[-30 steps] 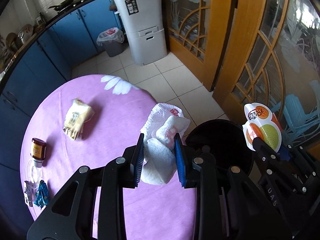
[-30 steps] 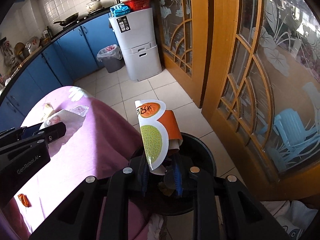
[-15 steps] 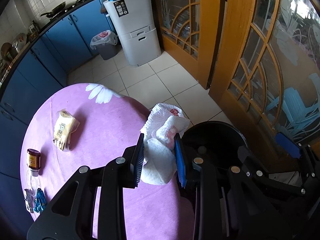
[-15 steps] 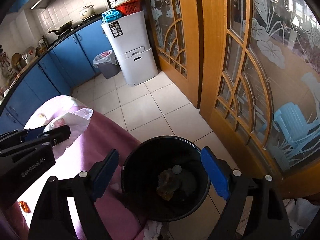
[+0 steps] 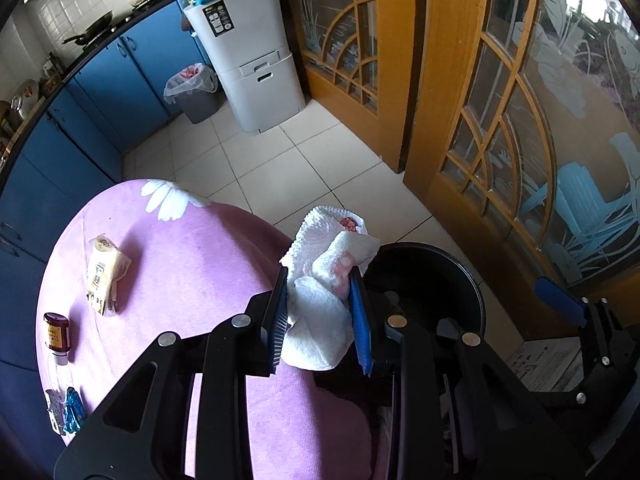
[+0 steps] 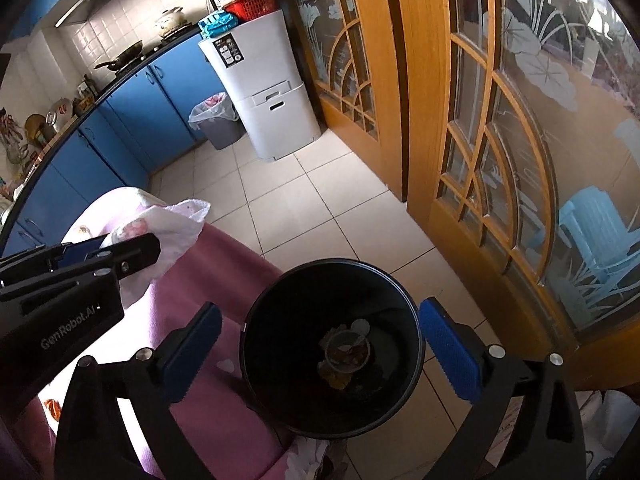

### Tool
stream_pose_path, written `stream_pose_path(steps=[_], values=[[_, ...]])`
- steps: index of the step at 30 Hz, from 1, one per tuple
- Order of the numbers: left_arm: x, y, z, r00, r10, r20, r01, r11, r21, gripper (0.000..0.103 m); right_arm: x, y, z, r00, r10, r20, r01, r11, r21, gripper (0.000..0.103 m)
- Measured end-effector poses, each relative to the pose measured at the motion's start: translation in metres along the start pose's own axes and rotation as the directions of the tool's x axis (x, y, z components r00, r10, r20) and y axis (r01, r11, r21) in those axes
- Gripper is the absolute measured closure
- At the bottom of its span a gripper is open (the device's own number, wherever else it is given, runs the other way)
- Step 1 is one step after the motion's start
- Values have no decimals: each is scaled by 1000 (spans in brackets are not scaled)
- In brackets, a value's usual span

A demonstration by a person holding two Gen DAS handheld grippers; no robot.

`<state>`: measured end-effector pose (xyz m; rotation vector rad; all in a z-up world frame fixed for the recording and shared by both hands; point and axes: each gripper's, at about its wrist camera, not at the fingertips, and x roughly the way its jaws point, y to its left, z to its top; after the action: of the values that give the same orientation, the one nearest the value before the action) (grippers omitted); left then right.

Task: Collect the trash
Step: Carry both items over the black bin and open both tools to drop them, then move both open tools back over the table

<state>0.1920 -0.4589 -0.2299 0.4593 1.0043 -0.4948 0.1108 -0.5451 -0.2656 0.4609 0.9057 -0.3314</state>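
Note:
My left gripper (image 5: pixel 320 320) is shut on a crumpled white paper towel (image 5: pixel 324 280) with pink stains, held over the edge of the pink-clothed round table (image 5: pixel 192 264), just left of the black trash bin (image 5: pixel 432 280). The towel also shows in the right wrist view (image 6: pixel 160 228). My right gripper (image 6: pixel 320 352) is open and empty, its blue pads spread either side of the bin (image 6: pixel 332 360) below. Inside the bin lie a cup and scraps (image 6: pixel 346 354).
On the table lie a snack packet (image 5: pixel 106 276), a small brown jar (image 5: pixel 58 334) and a blue wrapper (image 5: pixel 72 416). A white cabinet (image 5: pixel 252 64), a grey lined bin (image 5: pixel 194 92), blue kitchen cabinets and wooden glass doors (image 5: pixel 520 120) surround the tiled floor.
My right gripper opened and dropped the melon-printed cup into the black bin. My left gripper, still holding the paper towel, moved toward the bin.

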Motion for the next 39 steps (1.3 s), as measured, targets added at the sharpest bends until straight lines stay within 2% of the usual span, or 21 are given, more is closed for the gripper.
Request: stream_pose_path(steps=[12,14,15,16,17,18,20,22,30,36,39], values=[[13,-19,3,999,-4,-43,6,999,31,71,-1,-14,-2,1000,-18,8,18,1000,24,7],[14,-22,3,998,-22,-59,24,999,39,68,0,-16,-3,1000,-20,7,20,999,28,7],[15,-24,4,998,-27,-64,30,999,40,55,0,-17,-3,1000,-20,7,20,999,30,7],[15,-25,4,998,-25,-62,27,999,40,26,-1,-18,-4,1000,-21,7,21,999,31,7],[13,-25,5,999,-23,-46,25,999,36,12,-1,-18,-4,1000,-22,7,22,999,32,7],[9,-25,6,1000,-19,-17,20,999,31,3,-1,-19,-4,1000,-23,7,23,999,33,7],[1,-27,7,999,18,32,-20,999,48,3,0,-20,-3,1000,-23,5,23,999,36,7],[1,-30,9,998,52,34,-54,996,75,3,0,-21,-3,1000,-22,3,22,999,38,7],[1,-10,4,995,101,16,-102,994,45,3,-4,-11,-2,1000,-22,7,22,1000,18,7],[-14,27,-12,991,131,10,-131,991,0,3,-13,15,-5,1000,8,10,-8,1000,-22,7],[-27,52,-27,989,148,15,-147,988,-36,3,-17,42,-11,1000,18,3,-17,996,-89,7]])
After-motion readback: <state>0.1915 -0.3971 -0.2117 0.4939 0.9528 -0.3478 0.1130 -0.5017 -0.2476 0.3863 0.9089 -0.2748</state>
